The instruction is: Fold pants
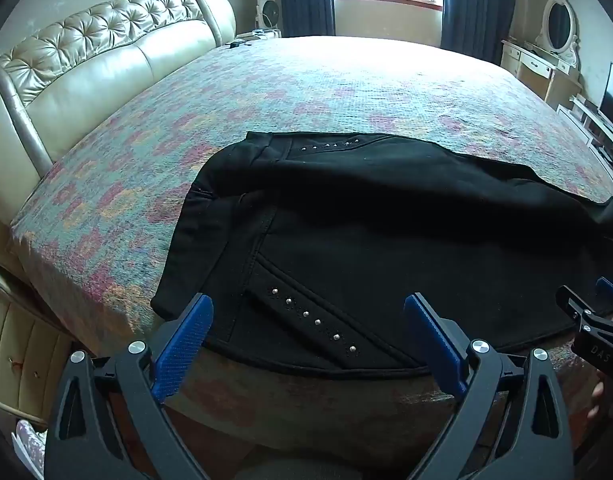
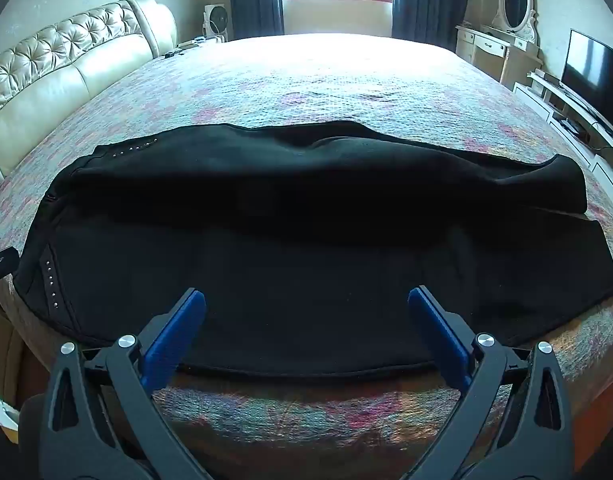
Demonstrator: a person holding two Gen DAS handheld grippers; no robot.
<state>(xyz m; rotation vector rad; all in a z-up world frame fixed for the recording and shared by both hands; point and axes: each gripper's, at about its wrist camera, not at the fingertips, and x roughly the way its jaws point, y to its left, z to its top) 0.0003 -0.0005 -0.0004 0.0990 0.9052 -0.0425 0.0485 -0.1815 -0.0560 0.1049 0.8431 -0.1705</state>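
Black pants (image 2: pixel 306 240) lie flat near bed (image 2: pixel 346 80) front edge, long axis left-right, studded waist end left. Left gripper (image 1: pixel 308 312), right gripper (image 2: pixel 306 306) spread wide, empty, above near hem.

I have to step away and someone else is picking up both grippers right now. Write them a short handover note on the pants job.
Left gripper: open, holding nothing, hovering at the studded waist end of the pants.
Right gripper: open, holding nothing, over the near leg.
Pants: black, lying across the bed along its near edge, legs running right.
Done: pants laid out; one leg looks partly lapped over the other.
Left: grasp the edges and make the folds.
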